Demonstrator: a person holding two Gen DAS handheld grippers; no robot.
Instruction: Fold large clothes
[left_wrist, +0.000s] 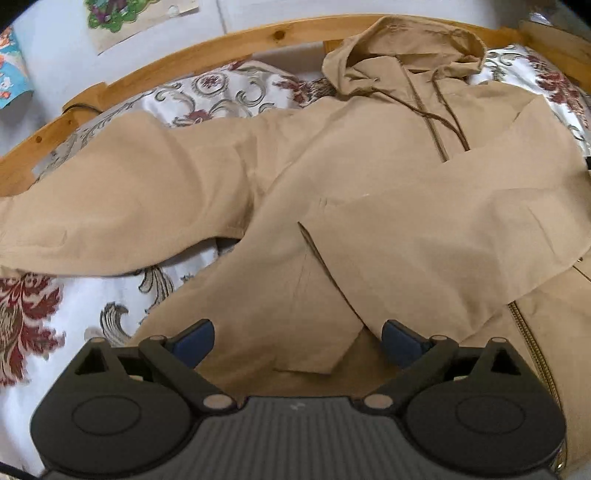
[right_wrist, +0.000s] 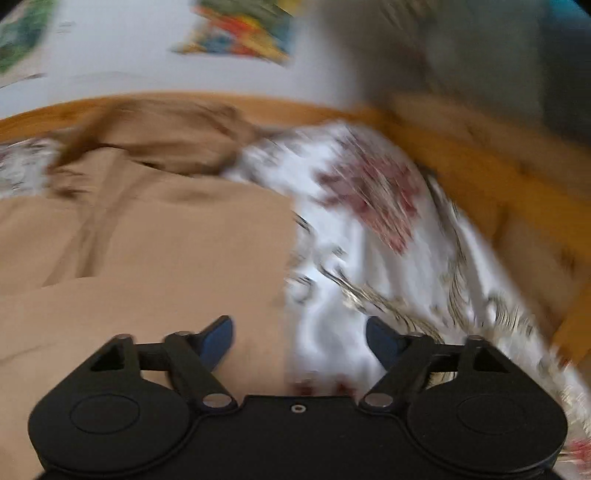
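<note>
A tan hooded zip jacket (left_wrist: 369, 177) lies spread on a floral bedspread (left_wrist: 48, 332), hood toward the wooden bed frame. One sleeve stretches out to the left; the other sleeve is folded across the chest, its cuff ending near my left gripper (left_wrist: 297, 341). That gripper is open, blue pads wide apart above the jacket's lower front, nothing pinched. The right wrist view is blurred: my right gripper (right_wrist: 300, 341) is open above the jacket's (right_wrist: 147, 240) right-hand edge, one pad over tan cloth, the other over the bedspread (right_wrist: 369, 258).
The wooden bed frame (left_wrist: 192, 55) curves along the far side and continues down the right as a side rail (right_wrist: 498, 192). Colourful pictures (left_wrist: 122, 18) hang on the pale wall behind. Bedspread shows at the left front and right of the jacket.
</note>
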